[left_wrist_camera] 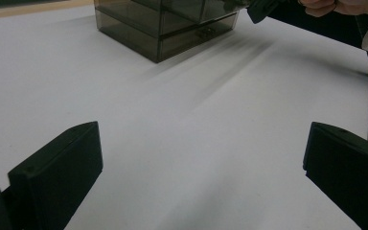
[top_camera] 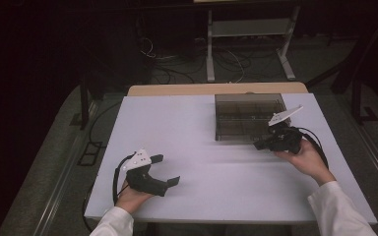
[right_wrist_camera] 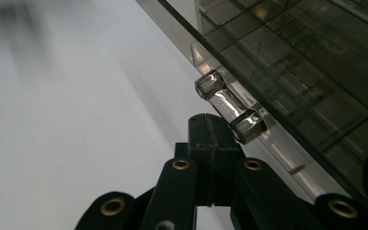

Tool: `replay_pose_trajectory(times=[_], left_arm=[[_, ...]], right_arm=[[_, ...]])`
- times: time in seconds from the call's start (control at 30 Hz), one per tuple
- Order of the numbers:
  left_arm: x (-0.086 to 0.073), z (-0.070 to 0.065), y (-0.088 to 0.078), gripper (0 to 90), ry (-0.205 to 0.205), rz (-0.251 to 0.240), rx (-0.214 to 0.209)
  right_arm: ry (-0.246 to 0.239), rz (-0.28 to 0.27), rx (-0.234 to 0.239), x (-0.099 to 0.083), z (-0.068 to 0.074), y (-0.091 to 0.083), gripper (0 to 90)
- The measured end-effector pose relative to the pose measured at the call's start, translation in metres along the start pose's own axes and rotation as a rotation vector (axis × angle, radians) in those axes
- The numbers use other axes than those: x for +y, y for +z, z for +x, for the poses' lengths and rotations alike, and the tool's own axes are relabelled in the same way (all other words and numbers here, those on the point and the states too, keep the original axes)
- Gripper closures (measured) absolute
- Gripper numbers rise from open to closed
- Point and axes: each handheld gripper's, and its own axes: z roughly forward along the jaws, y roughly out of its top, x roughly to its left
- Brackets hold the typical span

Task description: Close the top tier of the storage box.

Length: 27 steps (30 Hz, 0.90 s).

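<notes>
White surface (top_camera: 192, 162) carries one smoky see-through drawer box (top_camera: 248, 117), set toward the far right part, low and wide, w/ inner dividers visible through the top.

Right tool (top_camera: 262, 144) is at the box's near right corner, hand (top_camera: 306, 158) behind it. In the right gripper view the two black jaws are pressed flat together, nothing between them, tips sitting just below and beside the clear bar handle (right_wrist_camera: 230, 106) on the drawer front. Can't tell if the tips actually touch the bar; looks v. close, maybe grazing its lower end.

Key relation: handle lies just ahead of & slightly above the shut tips, its long axis running along the drawer front, i.e. crosswise to the tool's pointing direction. So the likely job is hooking the tips behind the bar, or opening around it, then drawing back toward the person. Judgement only.

Left tool (top_camera: 166, 169) rests low on the near left of the surface, well apart from the box, jaws spread wide & empty. In the left gripper view the box (left_wrist_camera: 167, 24) sits far ahead. Right tool is the nearer by far.
</notes>
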Motion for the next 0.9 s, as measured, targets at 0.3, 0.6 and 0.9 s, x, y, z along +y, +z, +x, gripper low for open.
replay_pose_trajectory(times=[0.3,0.6,0.9], left_arm=[[0.0001,-0.0001,-0.0004,0.0,-0.002,-0.002,0.001],[0.0002,0.0,-0.0005,0.0,0.0,-0.001,0.001],[0.0002,0.0001,-0.0005,0.0,0.002,-0.001,0.0]], right_arm=[[0.003,0.007,-0.011,0.0046,-0.0022,0.0002,89.0],[0.009,0.007,-0.012,0.0068,-0.0057,0.001,89.0],[0.017,0.006,-0.016,0.0077,-0.0099,0.0026,89.0]])
